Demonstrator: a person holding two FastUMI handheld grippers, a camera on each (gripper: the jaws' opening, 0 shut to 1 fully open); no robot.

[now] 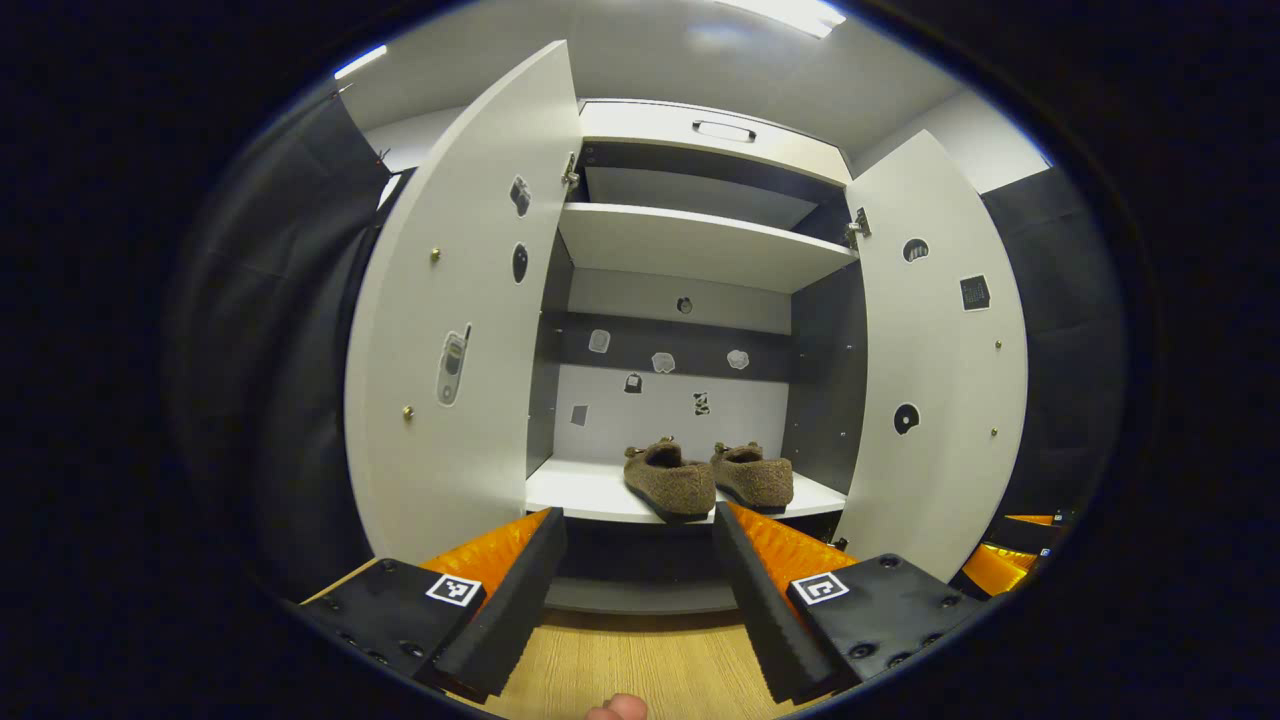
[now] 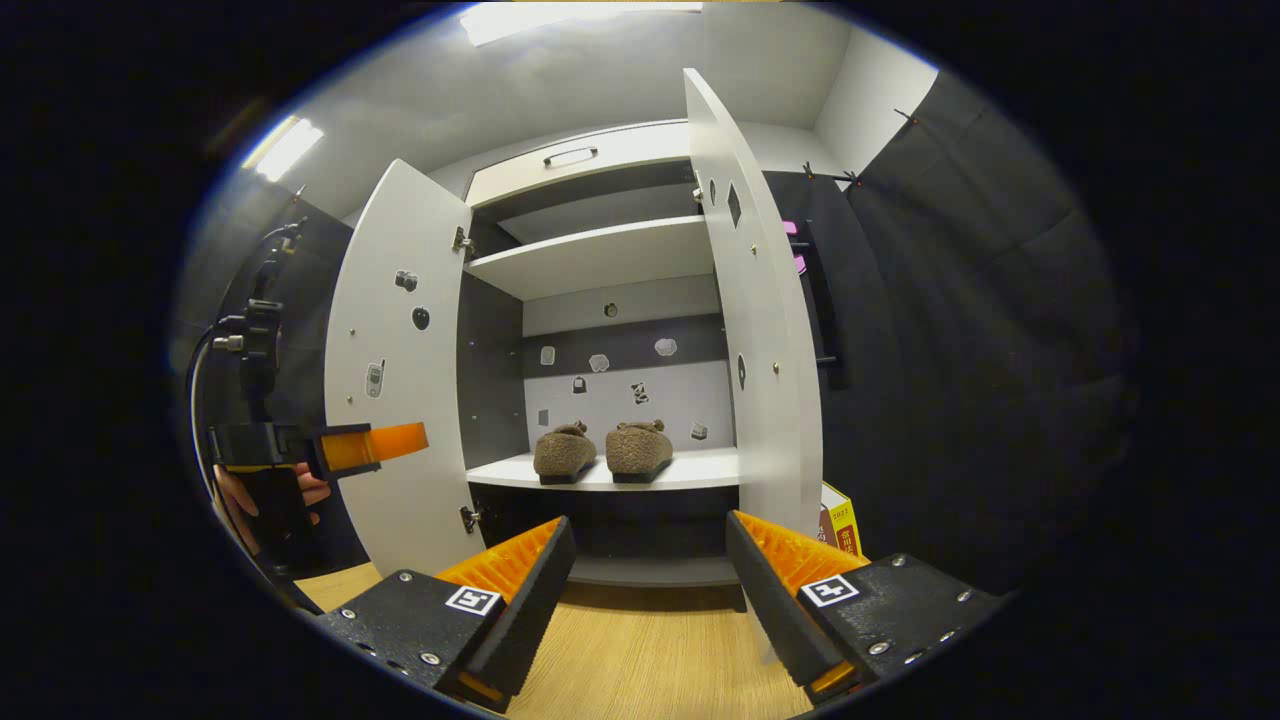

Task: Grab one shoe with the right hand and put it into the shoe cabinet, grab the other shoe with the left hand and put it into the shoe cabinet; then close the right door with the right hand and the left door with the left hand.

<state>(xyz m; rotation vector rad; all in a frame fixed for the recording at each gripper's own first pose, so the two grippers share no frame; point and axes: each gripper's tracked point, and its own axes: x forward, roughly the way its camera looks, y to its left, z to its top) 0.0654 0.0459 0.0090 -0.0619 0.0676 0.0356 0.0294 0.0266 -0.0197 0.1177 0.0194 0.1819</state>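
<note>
With both shoes already sitting on the cabinet's lower shelf [image 2: 700, 468], what is left to handle is the pair of doors. The right gripper [image 2: 648, 570] hangs back from the shoe cabinet [image 2: 590, 160] with its jaws spread wide and nothing between them, and the left gripper [image 1: 640, 560] is likewise wide open and empty; the left gripper also shows at the left edge of the right gripper view, held in a hand [image 2: 262, 492] near the left door.

Counting up: two brown fuzzy shoes, the left shoe [image 2: 565, 452] and the right shoe [image 2: 640, 450], side by side, just apart, heels toward the viewer. Two doors, both swung open. Two shelves can be counted inside, plus one drawer front with a handle on top. One small box [image 2: 840, 525] sits on the floor just right of the cabinet.

The right door [image 2: 760, 330] and left door [image 1: 450, 330] look like flat, rigid white panels on hinges: stiff, smooth, probably slick to a pinch and light to swing. The best hold, by judgement, is not a grip at all but a push on the panel near its free edge, far from the hinge, where little force turns it. The shoes look soft and light and should not shift if the doors close gently.
</note>
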